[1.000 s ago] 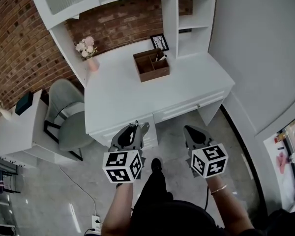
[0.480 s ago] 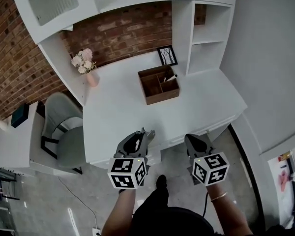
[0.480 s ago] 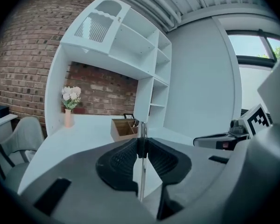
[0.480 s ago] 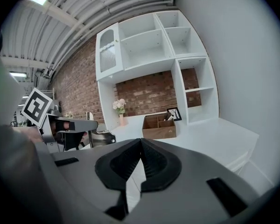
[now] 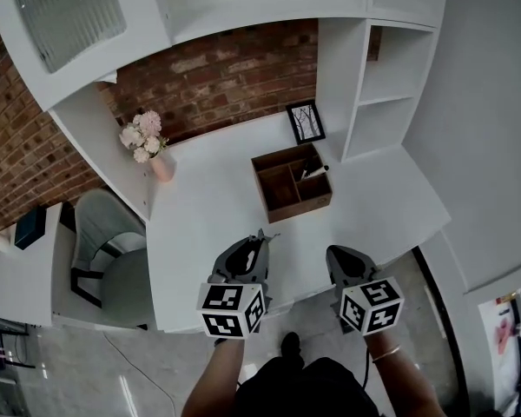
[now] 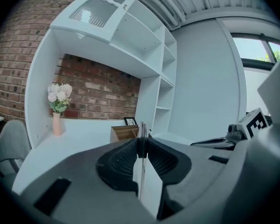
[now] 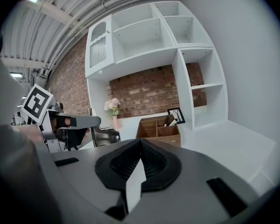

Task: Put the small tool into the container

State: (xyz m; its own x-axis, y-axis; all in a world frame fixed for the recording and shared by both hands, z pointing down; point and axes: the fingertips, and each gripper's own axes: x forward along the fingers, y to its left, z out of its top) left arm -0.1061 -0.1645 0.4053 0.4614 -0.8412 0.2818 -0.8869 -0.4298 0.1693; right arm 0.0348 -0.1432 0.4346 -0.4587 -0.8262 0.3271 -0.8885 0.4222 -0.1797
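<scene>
Far left on the white desk (image 5: 204,220) stands a vase of flowers (image 5: 148,142). At the near edge, I note my left gripper (image 5: 259,243) clenched on the small tool (image 6: 142,128), a thin upright strip. The wooden container (image 5: 293,182) sits farther right, well apart from it. My right gripper (image 5: 339,257) is clenched shut, holding nothing.
</scene>
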